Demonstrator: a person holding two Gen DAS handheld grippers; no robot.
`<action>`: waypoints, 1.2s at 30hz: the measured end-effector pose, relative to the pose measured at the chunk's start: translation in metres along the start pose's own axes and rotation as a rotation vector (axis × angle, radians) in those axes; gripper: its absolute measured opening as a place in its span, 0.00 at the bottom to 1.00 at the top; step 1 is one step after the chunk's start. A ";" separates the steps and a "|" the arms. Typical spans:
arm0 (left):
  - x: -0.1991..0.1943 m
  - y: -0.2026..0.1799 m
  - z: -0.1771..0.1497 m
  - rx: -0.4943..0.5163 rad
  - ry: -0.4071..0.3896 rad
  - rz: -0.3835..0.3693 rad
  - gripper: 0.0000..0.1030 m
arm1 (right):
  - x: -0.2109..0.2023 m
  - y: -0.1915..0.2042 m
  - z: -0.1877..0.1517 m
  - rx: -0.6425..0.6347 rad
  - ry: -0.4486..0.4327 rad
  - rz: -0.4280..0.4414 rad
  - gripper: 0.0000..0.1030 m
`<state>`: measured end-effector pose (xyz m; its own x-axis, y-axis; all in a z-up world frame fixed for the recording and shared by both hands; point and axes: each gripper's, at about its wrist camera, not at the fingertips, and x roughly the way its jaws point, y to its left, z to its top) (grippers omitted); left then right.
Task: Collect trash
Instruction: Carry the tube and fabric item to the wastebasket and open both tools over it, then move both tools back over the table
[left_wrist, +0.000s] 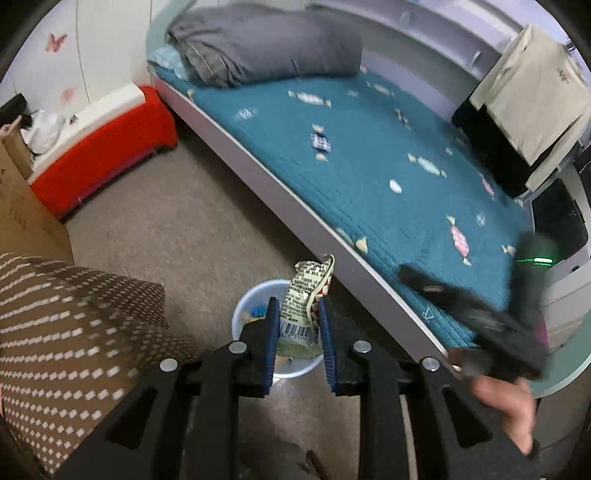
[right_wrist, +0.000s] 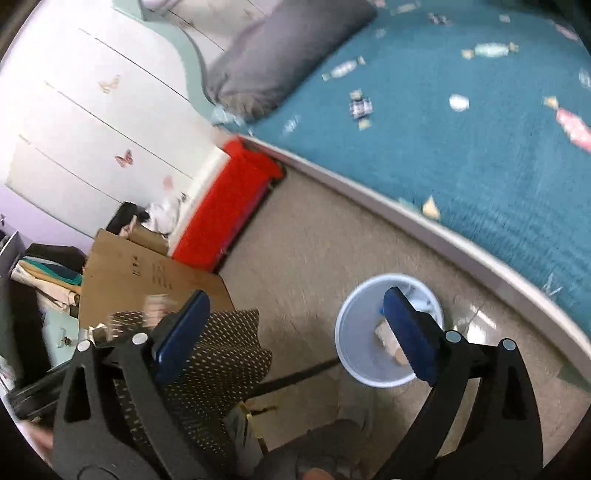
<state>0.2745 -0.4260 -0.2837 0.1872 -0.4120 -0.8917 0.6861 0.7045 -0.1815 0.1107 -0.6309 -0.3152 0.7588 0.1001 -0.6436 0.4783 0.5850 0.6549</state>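
Drop-off step: L claw (left_wrist: 296, 314) grips wrapper (left_wrist: 308, 291) above bin (left_wrist: 242, 302). R claw (right_wrist: 295, 332) wide, empty. Next: centre over bin, release.

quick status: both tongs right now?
Left tongs: shut on snack wrapper, above the trash bin.
Right tongs: open, empty.
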 end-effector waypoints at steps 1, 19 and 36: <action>0.010 -0.001 0.005 -0.003 0.024 0.001 0.21 | -0.008 0.003 0.003 -0.009 -0.012 0.007 0.90; -0.029 0.003 -0.002 -0.025 -0.074 0.081 0.89 | -0.055 0.048 -0.015 -0.089 -0.089 -0.034 0.94; -0.170 0.030 -0.101 -0.062 -0.336 0.149 0.91 | -0.089 0.160 -0.072 -0.315 -0.053 0.012 0.94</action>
<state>0.1922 -0.2767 -0.1791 0.5096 -0.4618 -0.7259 0.5920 0.8005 -0.0936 0.0876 -0.4880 -0.1818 0.7891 0.0713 -0.6101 0.3153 0.8054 0.5020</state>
